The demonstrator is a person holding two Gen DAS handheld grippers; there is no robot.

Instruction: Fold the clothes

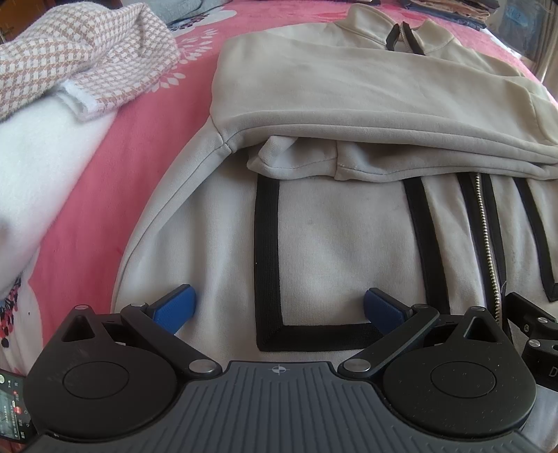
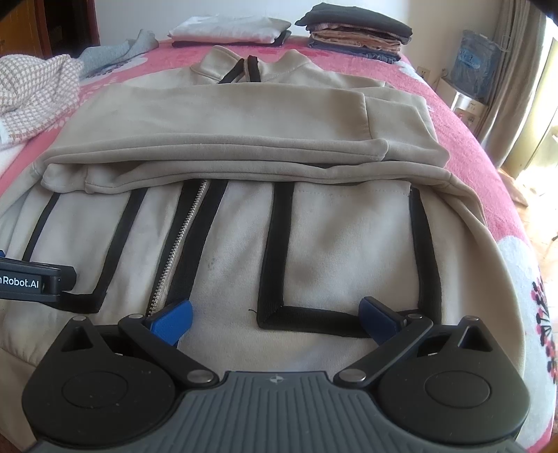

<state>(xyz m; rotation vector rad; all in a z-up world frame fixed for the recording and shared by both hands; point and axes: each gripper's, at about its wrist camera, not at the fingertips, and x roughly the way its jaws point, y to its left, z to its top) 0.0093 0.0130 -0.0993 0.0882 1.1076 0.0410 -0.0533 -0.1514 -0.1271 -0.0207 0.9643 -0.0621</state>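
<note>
The right wrist view alone took in the far end of the bed [image 2: 464, 115], where a folded white pile [image 2: 230, 29] and a taller stack of dark and tan clothes [image 2: 359, 33] sat beyond the collar, with curtains at the right edge; the left wrist view alone showed a white fleecy cloth [image 1: 42, 150] under the checked garment [image 1: 80, 59] at the jacket's left. The beige zip jacket [image 2: 216, 244] lay front-up on the pink bedspread [image 1: 104, 181], its long axis running away from both cameras, collar far, hem near, both sleeves folded across the chest. The left gripper [image 1: 279, 308] and right gripper [image 2: 275, 320] hung over the hem on either side of the zipper [image 2: 174, 258], jaws spread wide and holding nothing.
</note>
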